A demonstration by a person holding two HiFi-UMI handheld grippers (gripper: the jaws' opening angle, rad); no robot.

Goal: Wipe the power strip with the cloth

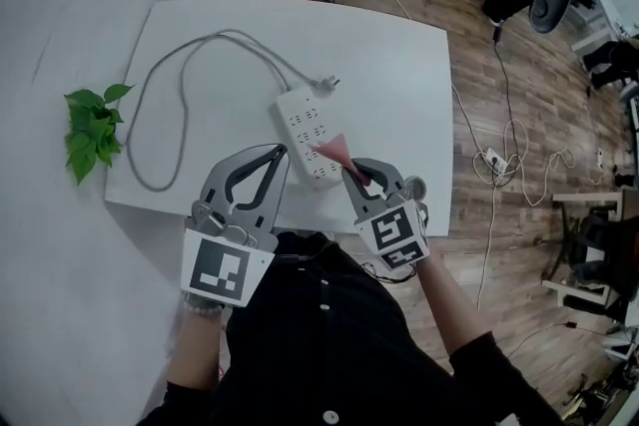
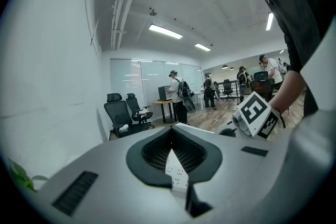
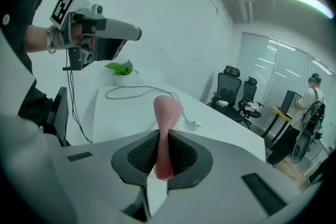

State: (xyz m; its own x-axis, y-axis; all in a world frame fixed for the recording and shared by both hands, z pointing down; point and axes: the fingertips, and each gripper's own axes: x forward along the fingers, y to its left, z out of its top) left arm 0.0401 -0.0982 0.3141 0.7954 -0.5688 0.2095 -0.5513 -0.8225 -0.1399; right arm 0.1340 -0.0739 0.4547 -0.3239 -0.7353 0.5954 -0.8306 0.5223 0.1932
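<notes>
The cloth (image 1: pixel 335 151) is a small pink knitted scrap, soft and limp by the look of it. It weighs next to nothing, so a pinch at one end is enough, and that is how the right hand-held gripper (image 1: pixel 351 171) has it: jaws clamped on one end, the free end fanning out ahead. The power strip (image 1: pixel 308 135) lies flat on the white table (image 1: pixel 399 95), near its front edge, with its cord (image 1: pixel 185 105) looping off to the left and the plug (image 1: pixel 327 85) resting just beyond the strip's far end. I would judge it a light, hard, smooth plastic thing that will slide under a wipe, so it wants steadying by its long sides or an end, clear of the sockets. The left hand-held gripper (image 1: pixel 275 155) is beside the strip with its jaws drawn together on nothing. From above, the cloth's free end sits over the near part of the strip, though I cannot tell whether it touches. The right gripper view shows how the cloth is pinched between the dark pads and stands up past them. The left gripper view shows the strip through the gap under its closed tips, plus people and office chairs across the room. A small plant (image 1: pixel 92 130) sits off the table's left edge.
</notes>
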